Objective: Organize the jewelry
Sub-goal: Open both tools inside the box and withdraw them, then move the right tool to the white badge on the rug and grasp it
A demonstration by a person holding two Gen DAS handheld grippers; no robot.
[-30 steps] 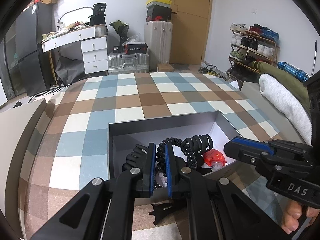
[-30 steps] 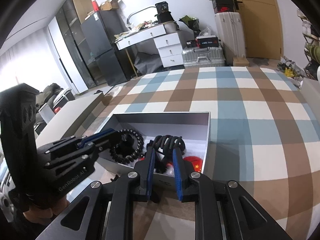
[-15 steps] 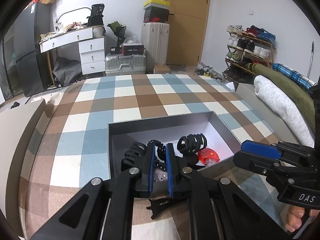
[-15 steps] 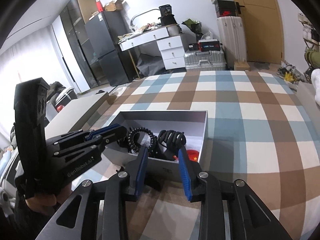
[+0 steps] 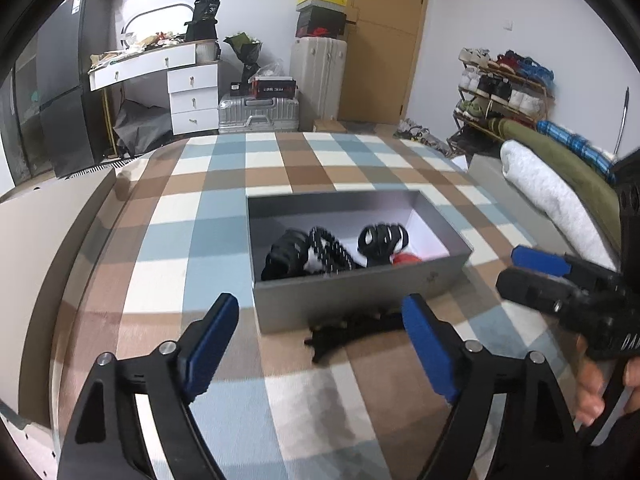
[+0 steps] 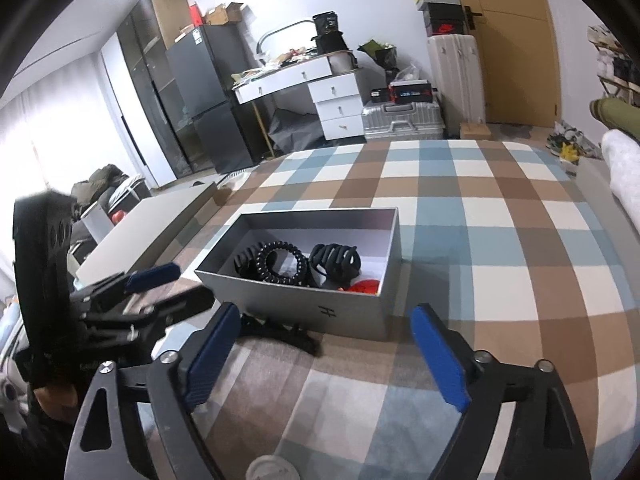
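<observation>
Black left claw [image 5: 320, 326], blue pads [image 5: 212, 332], silver screws, perhaps "DAS" lettering

White walls [image 5: 460, 8]; wooden door [image 5: 380, 40]; white desk [image 5: 160, 64]; shoe rack [image 5: 500, 88]

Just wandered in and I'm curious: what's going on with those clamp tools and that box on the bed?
A person is sorting hair accessories with a handheld left gripper and right gripper. Both are open and empty, above the checked blue and brown cover. The open grey cardboard box holds a black coiled hair tie, black claw clips and a small red item. One black claw clip lies outside, against the box's near wall.
</observation>
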